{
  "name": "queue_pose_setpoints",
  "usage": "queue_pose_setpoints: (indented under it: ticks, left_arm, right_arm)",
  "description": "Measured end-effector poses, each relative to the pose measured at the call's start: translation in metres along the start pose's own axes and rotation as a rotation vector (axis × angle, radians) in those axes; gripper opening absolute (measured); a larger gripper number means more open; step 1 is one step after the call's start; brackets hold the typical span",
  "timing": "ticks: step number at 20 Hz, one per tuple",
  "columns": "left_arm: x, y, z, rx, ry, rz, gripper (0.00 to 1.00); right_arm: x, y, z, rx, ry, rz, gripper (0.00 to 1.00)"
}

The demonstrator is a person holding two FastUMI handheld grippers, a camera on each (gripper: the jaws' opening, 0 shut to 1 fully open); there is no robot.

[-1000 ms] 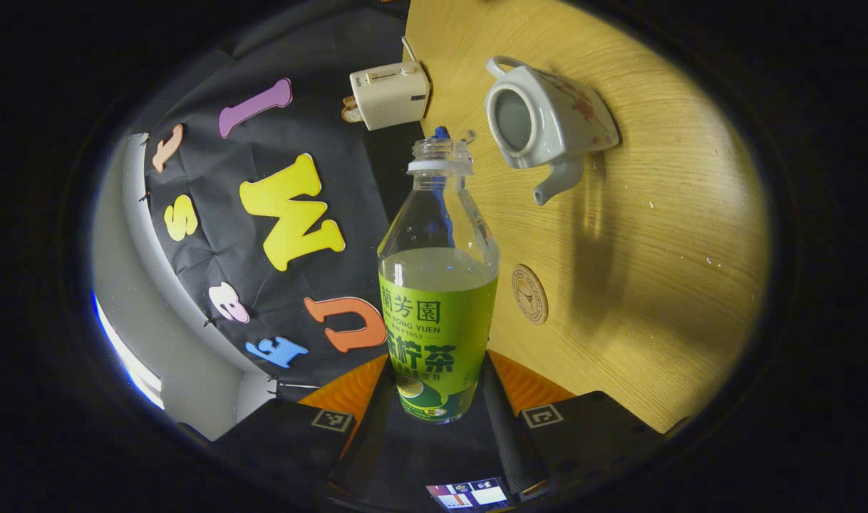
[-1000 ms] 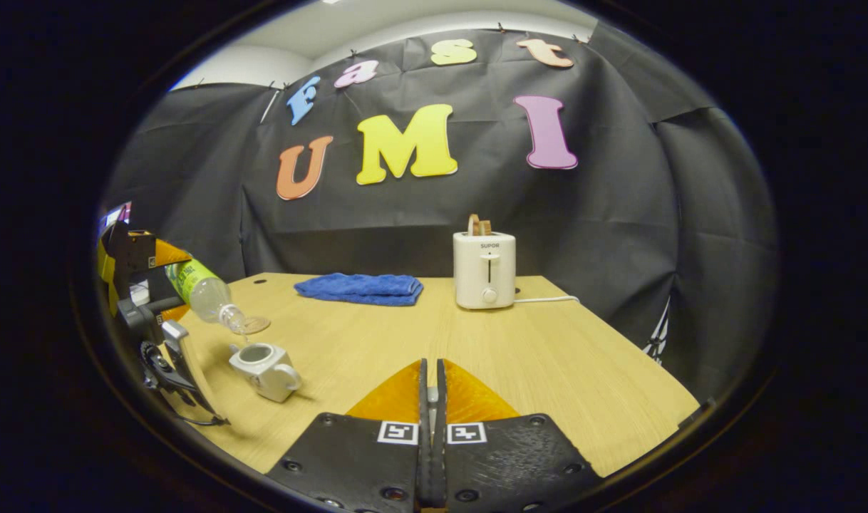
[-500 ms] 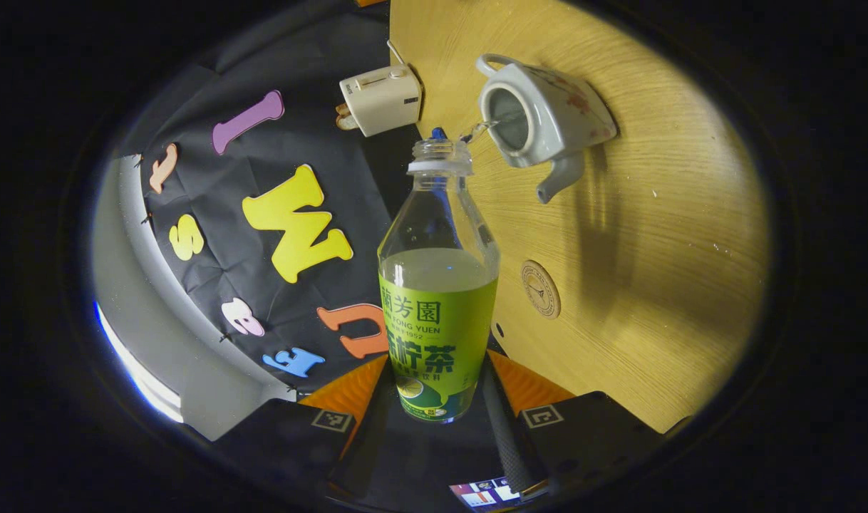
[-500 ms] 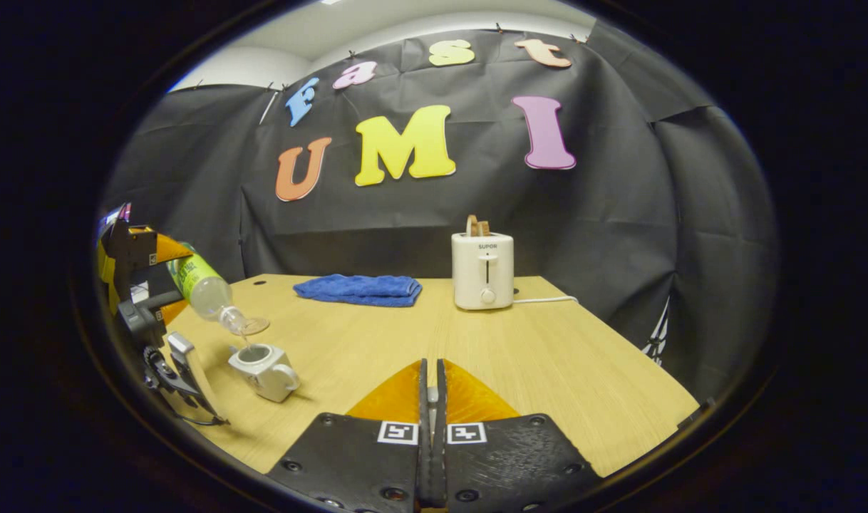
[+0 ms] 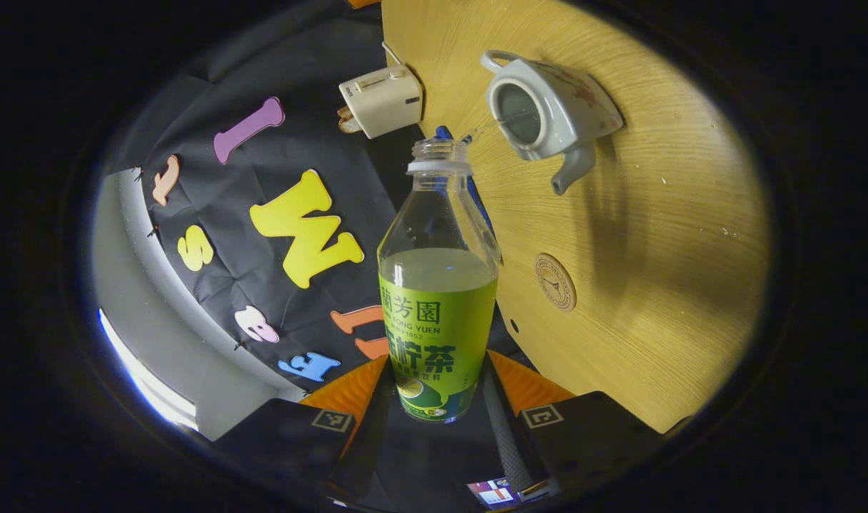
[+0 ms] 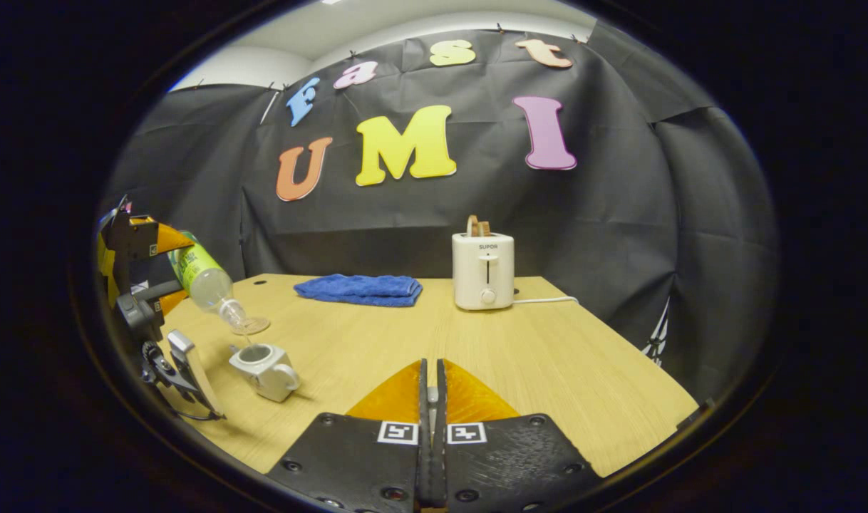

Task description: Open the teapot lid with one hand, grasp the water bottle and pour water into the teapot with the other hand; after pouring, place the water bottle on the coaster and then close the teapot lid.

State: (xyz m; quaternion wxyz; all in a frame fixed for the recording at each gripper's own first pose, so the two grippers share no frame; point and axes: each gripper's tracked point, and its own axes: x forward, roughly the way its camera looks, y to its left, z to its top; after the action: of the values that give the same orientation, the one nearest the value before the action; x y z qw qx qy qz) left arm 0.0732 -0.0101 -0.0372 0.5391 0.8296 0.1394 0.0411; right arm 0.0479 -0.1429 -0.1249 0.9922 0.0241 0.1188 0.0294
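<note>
In the left gripper view, the left tongs clamp the water bottle, tipped over the open teapot on the surface; coaster nearby. In the right gripper view, the right tongs are pressed nearly together; whether they pinch anything is unclear.

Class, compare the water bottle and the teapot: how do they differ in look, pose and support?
The water bottle is clear with a green label; the teapot is white and opaque. The bottle is tipped, mouth down, while the teapot stands upright. The bottle is held in the air by the left gripper; the teapot rests on the table. Both are open at the top.
</note>
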Motion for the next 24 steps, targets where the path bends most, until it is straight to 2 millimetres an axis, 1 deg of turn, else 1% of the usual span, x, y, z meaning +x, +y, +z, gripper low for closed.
queue_pose_setpoints:
  ticks: [3, 4, 6, 7, 8, 10, 11, 13, 14, 15, 17, 18, 19, 20, 21, 22, 24]
  left_arm:
    - [0.0, 0.0033, -0.0002, 0.019, 0.001, 0.006, 0.71]
    - [0.0005, 0.0046, -0.0004, 0.025, 0.001, 0.011, 0.68]
    - [0.0, 0.006, 0.0007, 0.039, -0.002, 0.017, 0.68]
    - [0.0004, 0.0044, 0.0012, 0.046, -0.002, 0.013, 0.71]
    - [-0.0006, 0.0058, 0.0016, 0.053, -0.002, 0.013, 0.71]
    - [-0.0006, 0.0075, 0.0015, 0.063, 0.0, 0.017, 0.68]
    - [-0.0012, 0.0069, 0.0022, 0.061, -0.002, 0.013, 0.71]
    - [0.0, 0.0054, 0.0022, 0.062, -0.006, 0.008, 0.71]
    - [-0.0008, 0.0064, 0.0028, 0.066, -0.006, 0.009, 0.68]
    - [-0.0003, 0.0063, 0.0031, 0.065, -0.006, 0.009, 0.71]
    - [0.0001, 0.0048, 0.0028, 0.059, -0.009, 0.008, 0.71]
    - [0.0003, 0.0049, 0.0034, 0.061, -0.008, 0.01, 0.68]
    - [0.0002, 0.0048, 0.004, 0.058, -0.012, 0.009, 0.68]
    - [0.0006, 0.003, 0.0032, 0.051, -0.013, 0.001, 0.71]
    - [0.0012, 0.0024, 0.0033, 0.042, -0.014, -0.002, 0.67]
    - [0.0008, 0.0012, 0.0042, 0.037, -0.017, -0.003, 0.71]
    - [0.0011, 0.0009, 0.0054, 0.032, -0.023, 0.005, 0.7]
  right_arm:
    - [0.0001, 0.0008, -0.0005, -0.001, 0.0, 0.001, 0.0]
    - [-0.0003, 0.0001, -0.0003, -0.001, 0.0, 0.0, 0.0]
    - [0.0, -0.0002, -0.0003, 0.0, 0.0, 0.0, 0.0]
    - [-0.0002, 0.0, -0.0008, 0.001, 0.001, 0.001, 0.0]
    - [-0.0001, 0.0006, -0.0001, 0.0, 0.001, 0.001, 0.0]
    - [-0.0008, 0.0003, -0.0006, 0.0, 0.001, 0.001, 0.0]
    - [-0.0008, 0.0003, -0.0019, 0.0, 0.002, 0.003, 0.0]
    - [-0.0012, -0.0003, -0.0026, 0.002, 0.004, 0.002, 0.0]
    - [-0.0012, -0.0003, -0.0023, 0.002, 0.004, 0.002, 0.0]
    - [-0.0012, 0.0003, -0.0018, 0.002, 0.004, 0.001, 0.0]
    - [-0.0021, -0.0003, -0.001, -0.001, 0.0, 0.0, 0.0]
    - [-0.0024, -0.0007, -0.0003, -0.001, 0.0, 0.001, 0.0]
    - [-0.0022, -0.0007, -0.0005, -0.001, 0.0, -0.001, 0.0]
    - [-0.0017, -0.0006, -0.0002, 0.001, 0.0, 0.0, 0.0]
    - [-0.0015, -0.0005, -0.0008, 0.0, 0.002, 0.0, 0.0]
    - [-0.0021, -0.0004, -0.0007, -0.002, 0.002, -0.002, 0.0]
    - [-0.003, -0.0005, 0.0009, -0.003, 0.0, -0.004, 0.0]
